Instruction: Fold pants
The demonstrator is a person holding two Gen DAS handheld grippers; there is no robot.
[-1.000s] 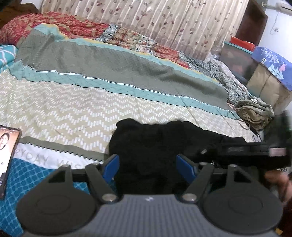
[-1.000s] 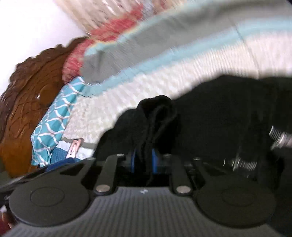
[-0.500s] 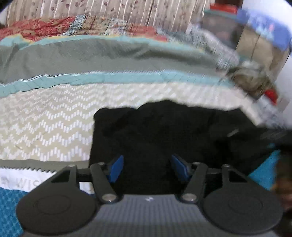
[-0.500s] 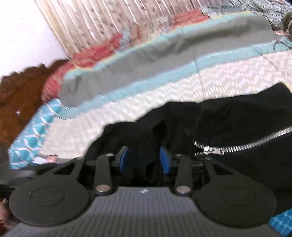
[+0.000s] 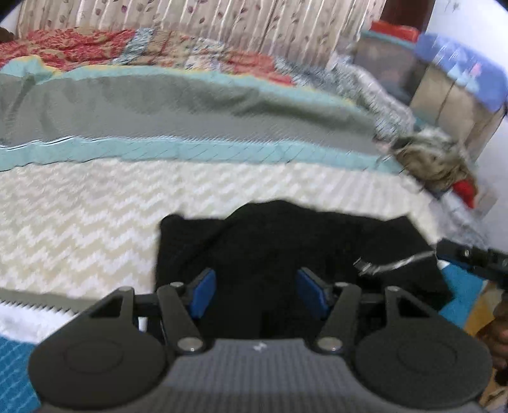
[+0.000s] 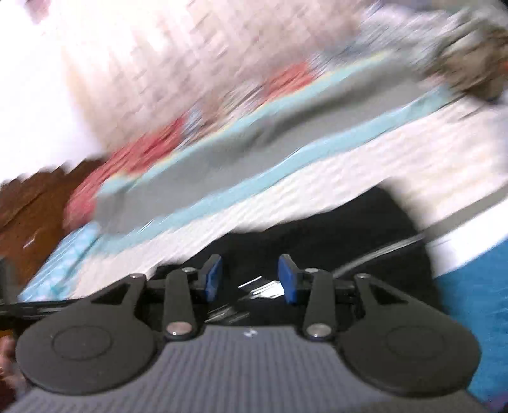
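Note:
The black pants (image 5: 285, 241) lie folded in a rough rectangle on the patterned bedspread (image 5: 95, 203), a silver zipper (image 5: 393, 263) showing at their right side. My left gripper (image 5: 255, 292) is open and empty, its blue pads just above the near edge of the pants. In the blurred right wrist view the pants (image 6: 317, 241) lie close ahead and my right gripper (image 6: 250, 278) is open and empty over them, with the zipper (image 6: 263, 286) between its pads. The right gripper's body also shows at the right edge of the left wrist view (image 5: 473, 257).
A crumpled grey-brown cloth (image 5: 428, 159) lies at the bed's right edge. Curtains (image 5: 222, 22) hang behind the bed. Boxes under a blue cloth (image 5: 460, 79) stand at the far right. A brown wooden headboard (image 6: 28, 216) is at the left of the right wrist view.
My right gripper opened and let go of the fold of black fabric, then swung away fast. My left gripper stayed open and shifted slightly over the pants.

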